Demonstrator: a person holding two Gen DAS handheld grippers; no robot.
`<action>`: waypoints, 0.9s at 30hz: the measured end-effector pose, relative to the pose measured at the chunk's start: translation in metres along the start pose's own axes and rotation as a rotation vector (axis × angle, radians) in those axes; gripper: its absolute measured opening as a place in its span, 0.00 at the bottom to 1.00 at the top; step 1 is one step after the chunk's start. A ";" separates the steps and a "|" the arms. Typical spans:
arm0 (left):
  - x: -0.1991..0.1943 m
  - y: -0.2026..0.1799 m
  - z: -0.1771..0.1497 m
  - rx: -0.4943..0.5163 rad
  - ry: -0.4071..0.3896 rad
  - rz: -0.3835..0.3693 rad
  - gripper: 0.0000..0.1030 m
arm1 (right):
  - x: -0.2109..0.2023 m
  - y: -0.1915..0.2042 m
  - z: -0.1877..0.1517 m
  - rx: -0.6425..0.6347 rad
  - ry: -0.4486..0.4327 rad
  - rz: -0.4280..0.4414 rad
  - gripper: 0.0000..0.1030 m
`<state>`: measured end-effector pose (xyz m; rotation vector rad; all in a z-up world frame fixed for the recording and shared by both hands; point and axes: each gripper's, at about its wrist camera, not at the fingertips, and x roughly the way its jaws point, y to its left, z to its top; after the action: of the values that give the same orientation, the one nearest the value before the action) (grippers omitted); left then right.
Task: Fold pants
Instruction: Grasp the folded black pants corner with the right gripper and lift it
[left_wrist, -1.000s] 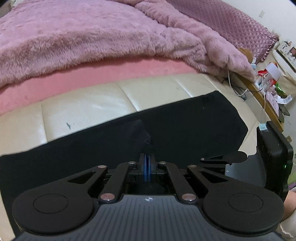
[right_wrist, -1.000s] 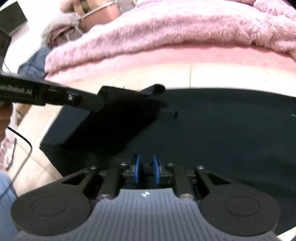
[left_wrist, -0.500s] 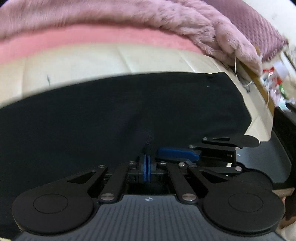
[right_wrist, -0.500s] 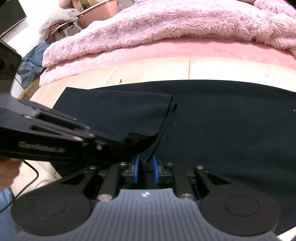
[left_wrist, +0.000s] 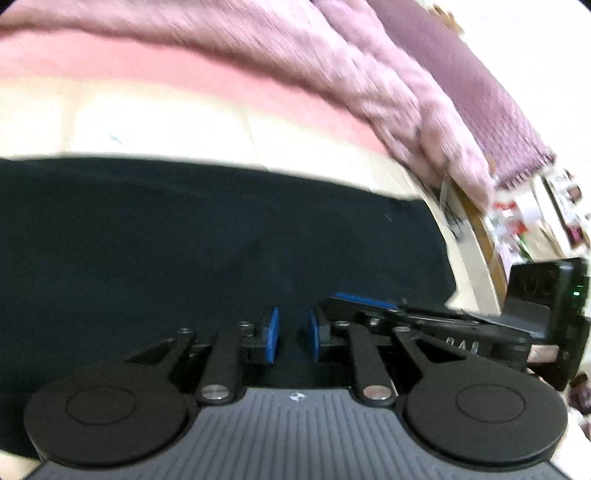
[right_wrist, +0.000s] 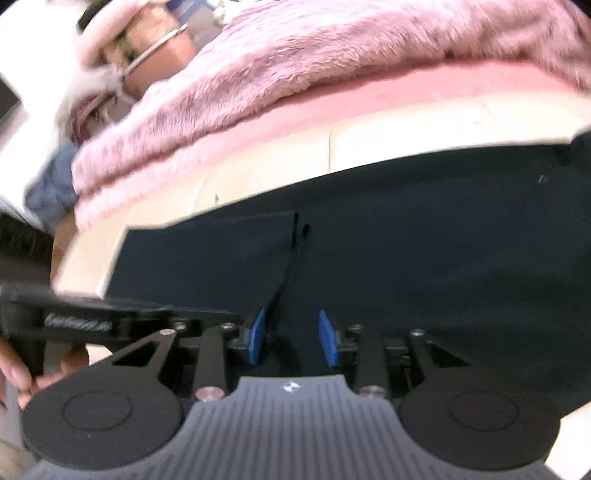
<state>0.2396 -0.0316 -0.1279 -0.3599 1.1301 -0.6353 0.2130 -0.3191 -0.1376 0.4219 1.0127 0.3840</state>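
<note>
I noted a cream padded surface (left_wrist: 155, 125) with seams ahead of both grippers. Dark pants (right_wrist: 424, 236) lay flat on it directly beyond the fingertips, one end folded over. Past the pants, a pink sheet (right_wrist: 369, 99) and a fluffy mauve blanket (left_wrist: 295, 48) covered the far side.

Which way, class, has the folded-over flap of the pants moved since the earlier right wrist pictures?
Yes. The flap has come down flat onto the pants, below the cream mattress, beside the opening right tool.
</note>
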 end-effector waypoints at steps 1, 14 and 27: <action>-0.011 0.005 0.001 0.006 -0.031 0.037 0.18 | 0.003 -0.003 0.002 0.039 -0.001 0.027 0.29; -0.117 0.090 -0.008 -0.176 -0.276 0.316 0.18 | 0.051 -0.019 0.008 0.247 0.031 0.156 0.11; -0.172 0.099 -0.030 -0.279 -0.404 0.398 0.18 | -0.001 0.070 0.067 0.010 -0.031 0.127 0.00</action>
<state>0.1923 0.1557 -0.0725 -0.4616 0.8643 -0.0449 0.2624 -0.2705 -0.0702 0.5011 0.9610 0.4852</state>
